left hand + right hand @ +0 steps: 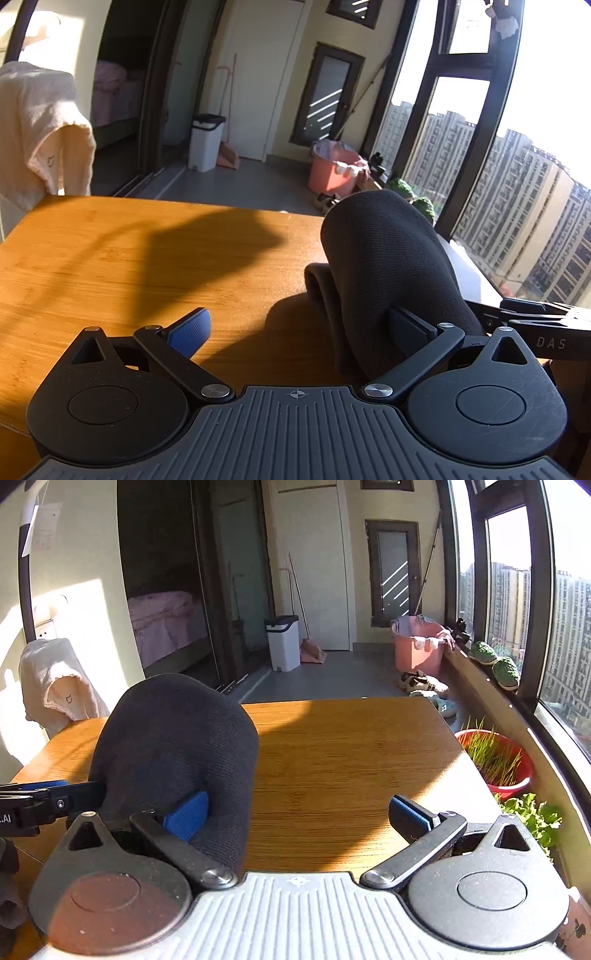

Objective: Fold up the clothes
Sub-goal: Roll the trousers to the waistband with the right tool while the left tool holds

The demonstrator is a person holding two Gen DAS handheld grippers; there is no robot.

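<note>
A dark charcoal knit garment [388, 266] bulges in a rounded hump above the orange-brown wooden table [129, 266], between the two tools. The left gripper [299, 328] stands spread wide — the cloth drapes over its right finger only. The right gripper [299, 812] also gapes, its left finger under the fabric.

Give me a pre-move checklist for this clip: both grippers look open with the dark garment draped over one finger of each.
1. Left gripper open: ok.
2. Right gripper open: ok.
3. Dark garment pinched between fingers: not ok; it only hangs over the left gripper's right finger and the right gripper's left finger.
4. Garment flat on the wooden table: not ok; it stands up, humped.
5. Table ahead free of other items: ok.
6. Garment type and fold stage: cannot tell.
</note>
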